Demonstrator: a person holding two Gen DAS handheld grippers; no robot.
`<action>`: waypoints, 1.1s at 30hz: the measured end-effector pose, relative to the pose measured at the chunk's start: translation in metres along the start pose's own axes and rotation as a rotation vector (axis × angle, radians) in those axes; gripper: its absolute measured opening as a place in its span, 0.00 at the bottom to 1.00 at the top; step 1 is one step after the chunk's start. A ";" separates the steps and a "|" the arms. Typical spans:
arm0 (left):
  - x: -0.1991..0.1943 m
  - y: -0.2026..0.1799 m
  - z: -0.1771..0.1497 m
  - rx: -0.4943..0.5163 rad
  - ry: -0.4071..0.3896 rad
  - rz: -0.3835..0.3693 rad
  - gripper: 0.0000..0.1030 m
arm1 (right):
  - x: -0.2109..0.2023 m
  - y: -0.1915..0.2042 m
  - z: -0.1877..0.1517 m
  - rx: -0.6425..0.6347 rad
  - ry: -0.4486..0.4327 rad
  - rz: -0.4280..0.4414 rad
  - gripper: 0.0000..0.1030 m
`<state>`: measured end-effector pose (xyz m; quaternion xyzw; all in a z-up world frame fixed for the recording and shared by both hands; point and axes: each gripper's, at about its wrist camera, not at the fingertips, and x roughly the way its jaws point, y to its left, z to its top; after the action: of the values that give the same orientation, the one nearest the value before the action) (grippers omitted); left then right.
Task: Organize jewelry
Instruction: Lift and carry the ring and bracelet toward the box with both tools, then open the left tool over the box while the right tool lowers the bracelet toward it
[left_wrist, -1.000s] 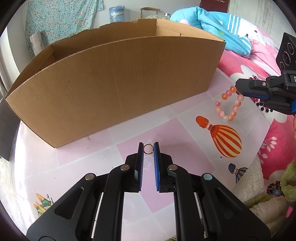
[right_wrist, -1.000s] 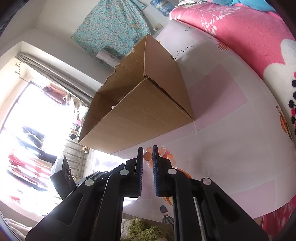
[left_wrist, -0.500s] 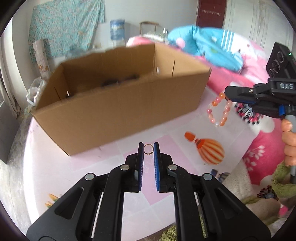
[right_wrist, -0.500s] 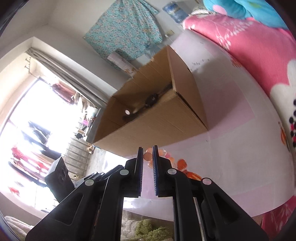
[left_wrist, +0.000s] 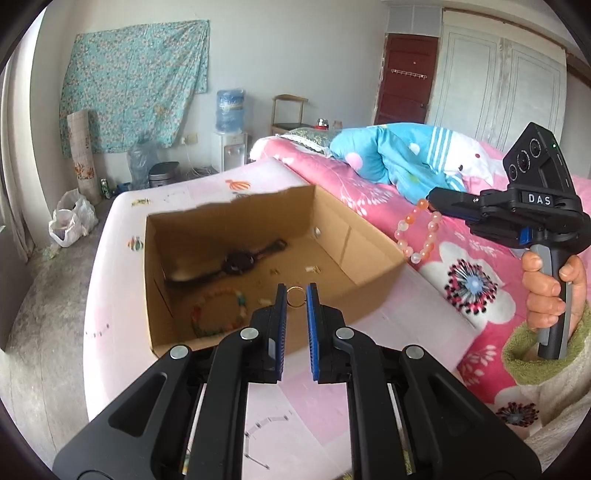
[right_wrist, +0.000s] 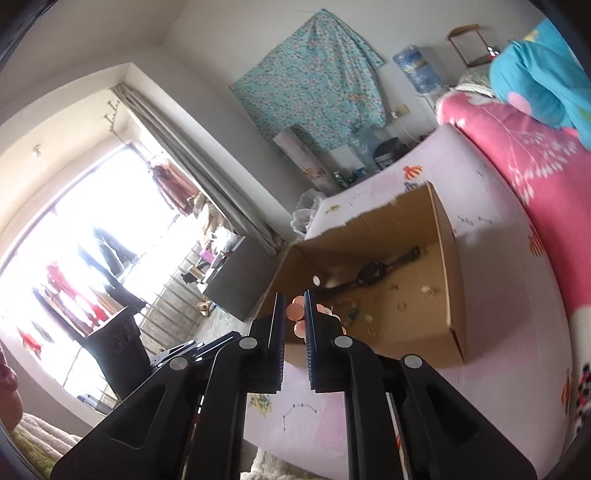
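My left gripper (left_wrist: 296, 295) is shut on a small gold ring (left_wrist: 296, 296) and holds it above the near wall of the open cardboard box (left_wrist: 373, 236). My right gripper (right_wrist: 295, 309) is shut on a pink and orange bead bracelet (right_wrist: 295, 312); in the left wrist view the right gripper (left_wrist: 434, 195) hangs that bracelet (left_wrist: 417, 236) over the box's right rim. Inside the box lie a black watch (left_wrist: 238, 263), a colourful bead bracelet (left_wrist: 218, 312) and several small pieces.
The box stands on a pink patterned mat (left_wrist: 118, 295) beside a pink floral bed (left_wrist: 476, 280) with a blue plush (left_wrist: 410, 158). A bare floor with bags (left_wrist: 70, 221) lies to the left.
Both grippers have risen with their jewelry, from table height in front of the box to above its rim. The box's inside has come into view.
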<state>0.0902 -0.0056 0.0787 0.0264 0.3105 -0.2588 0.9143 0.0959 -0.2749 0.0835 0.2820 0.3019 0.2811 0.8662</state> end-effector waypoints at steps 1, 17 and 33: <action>0.005 0.004 0.005 -0.005 0.008 -0.007 0.09 | 0.004 0.000 0.007 -0.012 0.001 0.006 0.10; 0.175 0.008 0.041 -0.063 0.474 -0.314 0.09 | 0.062 -0.045 0.057 -0.058 0.066 -0.007 0.10; 0.241 -0.020 0.038 -0.109 0.700 -0.324 0.29 | 0.057 -0.071 0.063 -0.056 0.056 -0.023 0.10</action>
<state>0.2638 -0.1411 -0.0282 0.0148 0.6171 -0.3585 0.7003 0.1992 -0.3064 0.0576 0.2461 0.3214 0.2874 0.8681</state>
